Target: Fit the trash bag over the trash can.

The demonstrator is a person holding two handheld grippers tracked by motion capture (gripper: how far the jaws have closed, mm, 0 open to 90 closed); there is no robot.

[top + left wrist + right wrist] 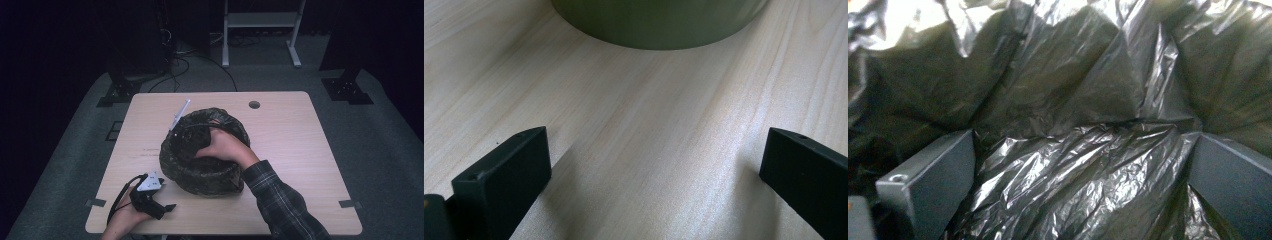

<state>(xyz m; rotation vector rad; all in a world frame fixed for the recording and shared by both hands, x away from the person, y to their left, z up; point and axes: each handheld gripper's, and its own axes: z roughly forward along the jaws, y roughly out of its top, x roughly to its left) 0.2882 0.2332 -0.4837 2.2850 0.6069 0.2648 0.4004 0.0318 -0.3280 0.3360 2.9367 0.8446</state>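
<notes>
Black crinkled bin liner (pixel 1068 165) fills your round green bin (pixel 200 172) at mid-counter (pixel 300 150). Right claw (pixel 1080 180): inside the bin, jaws apart, plastic between them. Left claw (pixel 654 175): jaws apart, empty, resting on the counter near the bin's base. Advice: press the liner flat against the wall before closing, so it doesn't tear.

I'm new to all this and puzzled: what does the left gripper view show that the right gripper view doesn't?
The left gripper view looks over bare pale wood of the table, with the bin's olive-green side curving across the top. The right gripper view instead looks into crinkled, shiny black plastic, the liner inside the bin. Both share two black jaws set wide apart with nothing between them, so each gripper is open.
</notes>
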